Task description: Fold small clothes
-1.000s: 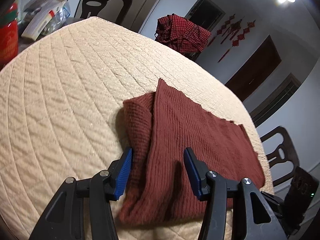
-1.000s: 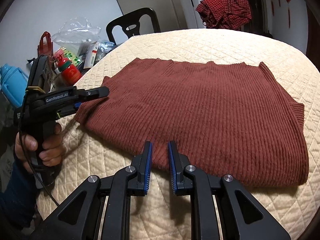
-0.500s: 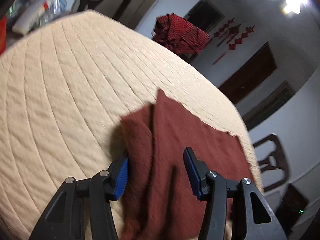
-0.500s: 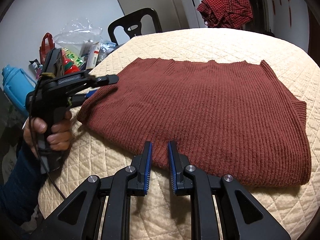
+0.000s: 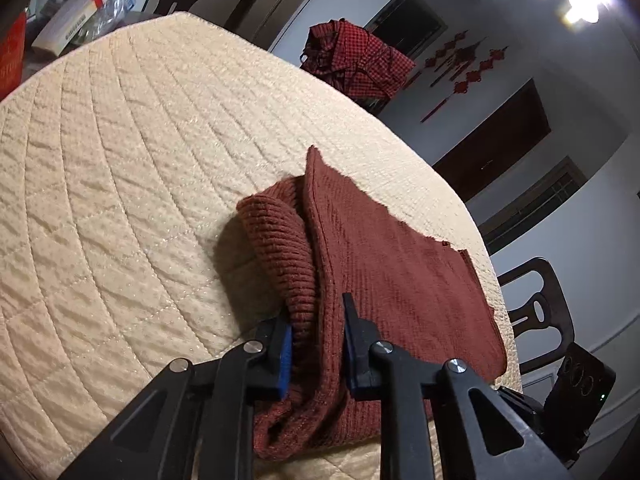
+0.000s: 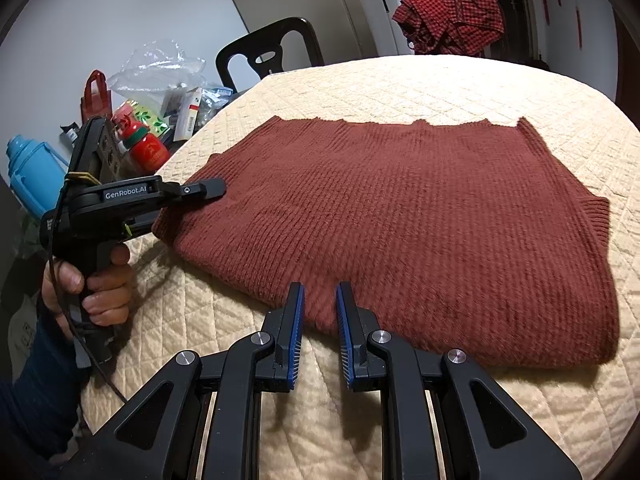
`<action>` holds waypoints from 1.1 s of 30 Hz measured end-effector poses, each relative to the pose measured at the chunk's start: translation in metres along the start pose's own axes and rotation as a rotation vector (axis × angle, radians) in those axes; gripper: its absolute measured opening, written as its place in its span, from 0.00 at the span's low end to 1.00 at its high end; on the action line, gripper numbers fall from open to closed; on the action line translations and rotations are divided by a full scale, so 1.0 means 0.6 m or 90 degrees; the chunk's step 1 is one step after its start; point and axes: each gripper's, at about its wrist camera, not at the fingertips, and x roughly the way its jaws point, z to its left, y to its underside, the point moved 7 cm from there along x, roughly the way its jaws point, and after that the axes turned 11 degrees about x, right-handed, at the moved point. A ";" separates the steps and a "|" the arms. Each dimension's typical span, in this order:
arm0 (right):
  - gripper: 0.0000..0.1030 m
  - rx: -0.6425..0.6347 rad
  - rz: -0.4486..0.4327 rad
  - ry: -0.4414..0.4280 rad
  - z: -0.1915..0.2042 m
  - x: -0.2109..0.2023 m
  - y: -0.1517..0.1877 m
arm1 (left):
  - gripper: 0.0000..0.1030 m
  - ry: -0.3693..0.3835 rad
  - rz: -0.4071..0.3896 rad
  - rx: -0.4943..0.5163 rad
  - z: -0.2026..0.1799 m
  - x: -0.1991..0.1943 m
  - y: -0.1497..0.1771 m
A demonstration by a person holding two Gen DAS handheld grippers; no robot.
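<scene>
A rust-red knitted sweater point(image 6: 400, 216) lies flat on the cream quilted table point(image 6: 440, 92). In the left wrist view its near end point(image 5: 384, 272) is bunched into a fold. My left gripper point(image 5: 316, 316) is shut on that thick folded edge; in the right wrist view it point(image 6: 200, 196) sits at the sweater's left end, held by a hand. My right gripper point(image 6: 319, 300) is at the sweater's near edge with a narrow gap between its blue pads and the cloth edge between them.
A red checked garment point(image 6: 448, 16) lies on a chair at the far side, also in the left wrist view point(image 5: 360, 60). Bottles, bags and boxes point(image 6: 152, 112) crowd the left. A dark chair point(image 6: 272, 52) stands behind the table.
My left gripper has closed from wide open onto the sweater's folded edge and the cloth has bunched up. My right gripper has stayed in place.
</scene>
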 end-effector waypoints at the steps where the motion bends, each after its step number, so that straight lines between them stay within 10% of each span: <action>1: 0.16 0.003 -0.002 -0.003 -0.003 -0.006 0.000 | 0.21 -0.002 -0.004 0.006 -0.003 -0.003 -0.001; 5: 0.18 0.062 -0.024 -0.003 -0.054 -0.049 0.004 | 0.29 -0.034 -0.002 0.002 0.012 -0.010 0.000; 8: 0.38 0.145 -0.036 -0.006 -0.106 -0.084 0.013 | 0.47 -0.028 -0.005 -0.010 0.019 -0.026 0.012; 25: 0.39 0.389 -0.089 -0.051 -0.205 -0.106 -0.002 | 0.57 -0.049 -0.020 0.016 0.014 0.006 -0.016; 28: 0.39 0.368 -0.097 -0.022 -0.208 -0.122 0.014 | 0.44 -0.039 -0.017 0.026 0.006 0.009 -0.010; 29: 0.39 0.353 -0.101 -0.006 -0.204 -0.127 0.017 | 0.23 -0.031 0.001 0.032 0.000 0.015 -0.005; 33: 0.39 0.314 -0.117 0.027 -0.194 -0.141 0.023 | 0.20 -0.004 0.012 0.043 -0.016 0.011 -0.002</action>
